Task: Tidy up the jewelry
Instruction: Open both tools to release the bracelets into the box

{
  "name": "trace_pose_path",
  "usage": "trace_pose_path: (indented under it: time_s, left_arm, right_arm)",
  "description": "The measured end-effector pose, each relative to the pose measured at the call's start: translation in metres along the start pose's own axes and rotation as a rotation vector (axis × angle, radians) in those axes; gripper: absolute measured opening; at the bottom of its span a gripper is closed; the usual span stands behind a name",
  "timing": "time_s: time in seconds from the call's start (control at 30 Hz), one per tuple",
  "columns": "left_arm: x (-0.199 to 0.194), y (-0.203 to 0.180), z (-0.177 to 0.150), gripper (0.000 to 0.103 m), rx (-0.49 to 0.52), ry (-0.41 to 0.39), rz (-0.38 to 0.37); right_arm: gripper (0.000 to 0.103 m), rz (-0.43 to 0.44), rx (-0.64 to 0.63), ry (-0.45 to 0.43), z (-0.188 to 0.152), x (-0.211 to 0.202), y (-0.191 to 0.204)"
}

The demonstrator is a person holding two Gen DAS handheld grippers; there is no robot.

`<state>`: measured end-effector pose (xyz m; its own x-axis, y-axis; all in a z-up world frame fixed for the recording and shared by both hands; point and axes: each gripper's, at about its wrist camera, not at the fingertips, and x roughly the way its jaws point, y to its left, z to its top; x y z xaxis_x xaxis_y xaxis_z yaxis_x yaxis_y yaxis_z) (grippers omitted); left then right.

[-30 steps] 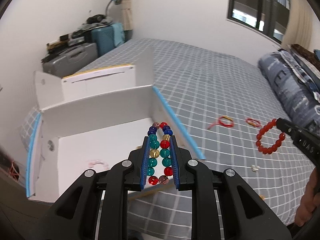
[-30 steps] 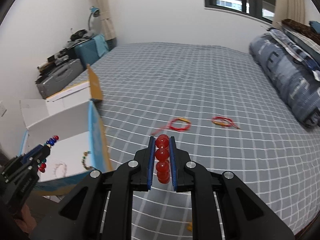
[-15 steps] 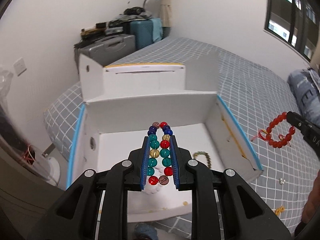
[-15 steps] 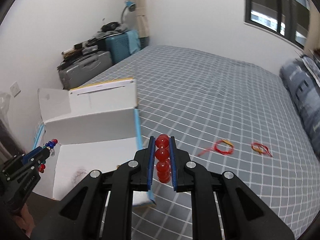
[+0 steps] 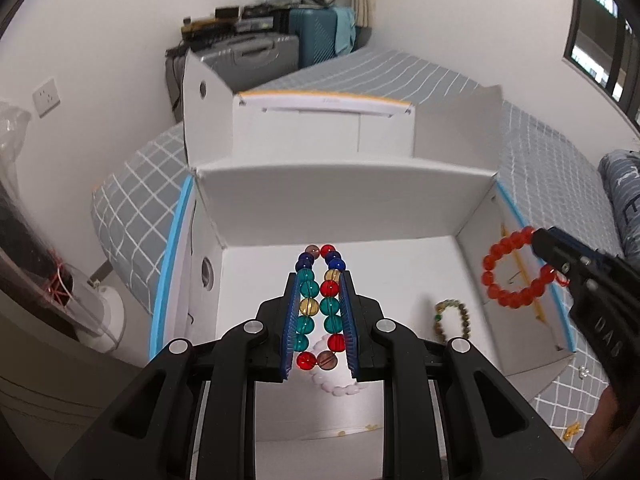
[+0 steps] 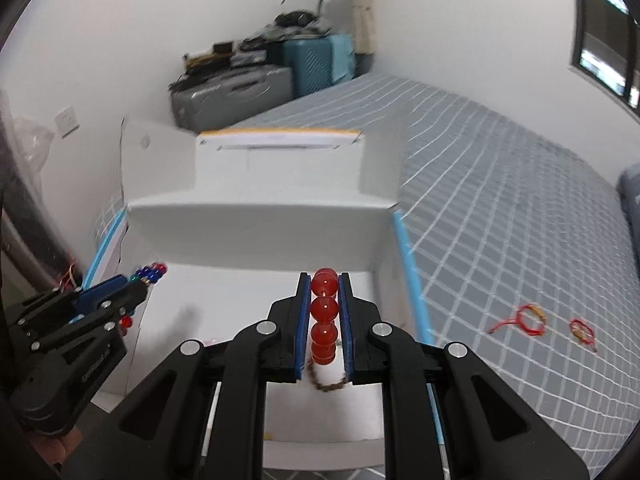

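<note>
My left gripper [image 5: 319, 280] is shut on a multicoloured bead bracelet [image 5: 320, 300] and hangs over the open white box [image 5: 340, 216]. My right gripper [image 6: 324, 280] is shut on a red bead bracelet [image 6: 324, 308], also above the box [image 6: 256, 240]. Seen from the left wrist, that red bracelet [image 5: 508, 268] dangles from the right gripper's tip over the box's right wall. On the box floor lie a green-brown bead bracelet [image 5: 452, 318] and a pale pink one [image 5: 336, 384], partly hidden by my fingers.
Two red string bracelets [image 6: 528, 318] [image 6: 582, 330] lie on the grey checked bedspread [image 6: 500, 208] to the right of the box. Suitcases [image 5: 248, 56] are stacked against the far wall. A small gold piece [image 5: 570, 432] rests on the bed near the box's front corner.
Both grippers have swung left from over the bedspread to above the open box, each still carrying its bracelet. The box floor and the bracelets in it have come into view.
</note>
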<state>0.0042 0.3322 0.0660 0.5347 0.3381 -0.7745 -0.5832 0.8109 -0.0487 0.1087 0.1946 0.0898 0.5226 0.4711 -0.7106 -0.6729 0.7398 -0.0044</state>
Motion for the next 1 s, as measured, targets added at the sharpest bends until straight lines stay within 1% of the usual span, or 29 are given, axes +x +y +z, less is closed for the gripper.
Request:
trace_pose_path:
  time_s: [0.1, 0.23, 0.3, 0.4, 0.43, 0.47, 0.57, 0.77, 0.83, 0.87, 0.9, 0.93, 0.97, 1.0]
  left_arm:
    - [0.012, 0.003, -0.002, 0.019, 0.005, 0.034, 0.004]
    - [0.028, 0.005, -0.008, 0.019, 0.006, 0.093, 0.003]
    - [0.035, 0.005, -0.011, 0.019, 0.006, 0.125, 0.007]
    - [0.041, 0.004, -0.014, 0.019, 0.010, 0.147, 0.014]
    - [0.042, 0.004, -0.015, 0.019, 0.011, 0.148, 0.017]
    - [0.042, 0.004, -0.015, 0.015, 0.013, 0.147, 0.019]
    - [0.040, 0.003, -0.017, 0.015, 0.016, 0.134, 0.026]
    - [0.045, 0.007, -0.019, 0.015, 0.006, 0.149, 0.031]
    - [0.042, 0.010, -0.019, 0.016, -0.002, 0.141, 0.028]
    - [0.040, 0.010, -0.019, 0.018, -0.001, 0.136, 0.033]
    - [0.038, 0.011, -0.019, 0.021, -0.002, 0.130, 0.039]
    - [0.035, 0.011, -0.019, 0.025, -0.005, 0.124, 0.039]
    - [0.033, 0.012, -0.019, 0.036, -0.007, 0.118, 0.037]
    - [0.030, 0.012, -0.019, 0.045, -0.009, 0.110, 0.037]
  right_arm:
    - [0.013, 0.041, 0.005, 0.067, -0.010, 0.023, 0.006]
    - [0.013, 0.045, 0.008, 0.145, -0.021, 0.049, 0.009]
    - [0.013, 0.045, 0.014, 0.170, -0.024, 0.056, 0.009]
    - [0.013, 0.045, 0.020, 0.196, -0.028, 0.064, 0.009]
    - [0.013, 0.045, 0.022, 0.201, -0.029, 0.065, 0.010]
    - [0.013, 0.046, 0.022, 0.204, -0.030, 0.066, 0.010]
    - [0.013, 0.038, 0.015, 0.209, -0.032, 0.067, 0.011]
    - [0.014, 0.037, 0.015, 0.224, -0.033, 0.072, 0.014]
    - [0.015, 0.039, 0.022, 0.215, -0.032, 0.072, 0.015]
    - [0.021, 0.038, 0.022, 0.213, -0.032, 0.070, 0.015]
    - [0.025, 0.044, 0.023, 0.207, -0.032, 0.068, 0.016]
    - [0.032, 0.049, 0.023, 0.203, -0.031, 0.066, 0.016]
    - [0.037, 0.052, 0.021, 0.196, -0.031, 0.063, 0.017]
    - [0.039, 0.052, 0.016, 0.187, -0.031, 0.060, 0.019]
